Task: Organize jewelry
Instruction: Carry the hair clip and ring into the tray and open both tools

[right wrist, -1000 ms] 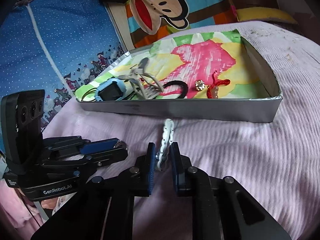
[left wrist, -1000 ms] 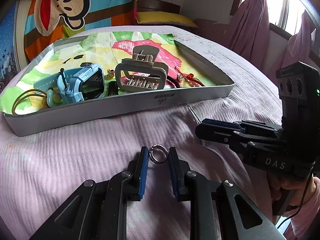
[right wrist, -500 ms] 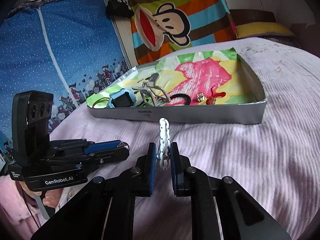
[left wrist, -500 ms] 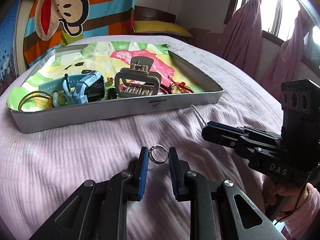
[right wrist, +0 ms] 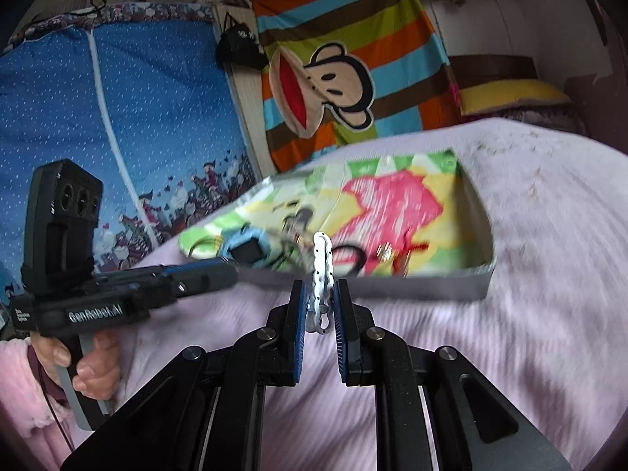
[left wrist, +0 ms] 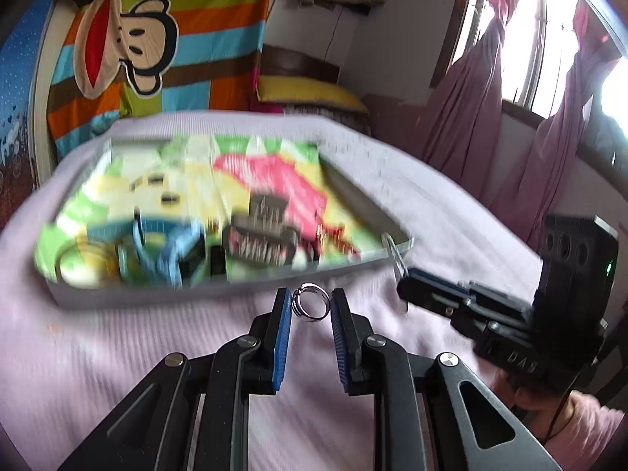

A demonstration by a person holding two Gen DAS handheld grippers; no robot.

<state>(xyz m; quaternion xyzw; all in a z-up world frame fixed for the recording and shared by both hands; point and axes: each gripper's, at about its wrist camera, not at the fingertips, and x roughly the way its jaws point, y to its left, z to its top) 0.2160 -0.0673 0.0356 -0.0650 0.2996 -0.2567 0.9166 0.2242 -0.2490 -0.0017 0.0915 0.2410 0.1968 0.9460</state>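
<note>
Above the lilac bedspread [left wrist: 98, 353], just short of the tray [left wrist: 219, 294], both tools hang with something pinched in each; the left tool [left wrist: 311, 308] is clamped on a small silver ring [left wrist: 310, 307], gripped edge-on by its rim between the blue pads [left wrist: 283, 337], and the right tool [right wrist: 318, 306] is clamped on a white hair clip [right wrist: 322, 274] with a wavy edge, which stands nearly upright and pokes well above the tips.

As for what could go wrong, the ring looks the riskier of the two; it is hard, smooth and round, held only at two narrow points, so a small slackening or a jolt could let it pivot or shoot out onto the bed, where the ribbed cloth might hide it. The clip is held low on its length, so its free end could catch the tray wall on the way over and twist loose. The tray is already crowded near its front with a blue watch [right wrist: 249, 249], a grey claw clip [left wrist: 261, 241], a black hair tie [right wrist: 349, 259] and a red charm [right wrist: 412, 251]; letting go over those could leave the pieces tangled; the bare pink patch farther back seems safer.
</note>
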